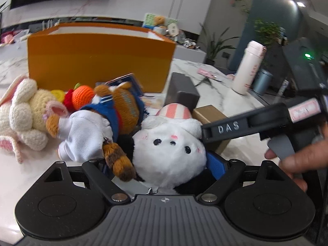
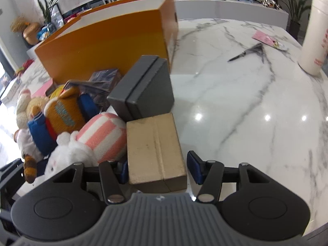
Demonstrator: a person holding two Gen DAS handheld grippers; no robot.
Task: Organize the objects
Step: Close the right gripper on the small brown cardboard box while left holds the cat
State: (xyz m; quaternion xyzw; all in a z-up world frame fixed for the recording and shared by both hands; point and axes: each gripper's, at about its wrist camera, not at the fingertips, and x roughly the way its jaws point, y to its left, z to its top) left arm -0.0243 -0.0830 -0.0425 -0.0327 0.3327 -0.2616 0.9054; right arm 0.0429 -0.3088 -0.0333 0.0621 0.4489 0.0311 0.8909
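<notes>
A white plush bunny (image 1: 170, 153) with a pink-striped hat lies between the blue pads of my left gripper (image 1: 164, 168); the jaws stand wide around it and I cannot tell if they press it. A brown plush in blue and white clothes (image 1: 102, 123) leans on it. My right gripper (image 2: 157, 168) is open, its pads on either side of a small cardboard box (image 2: 153, 147), with a gap on the right. A dark grey box (image 2: 143, 88) sits behind it. The bunny also shows in the right wrist view (image 2: 82, 145).
A large orange box (image 1: 98, 59) stands at the back of the marble table (image 2: 246, 102). A crocheted cream bunny (image 1: 22, 114) and knitted fruit (image 1: 82, 96) lie left. A white bottle (image 1: 250, 67) stands right, near a pink card (image 2: 264, 39) and a dark tool (image 2: 246, 53).
</notes>
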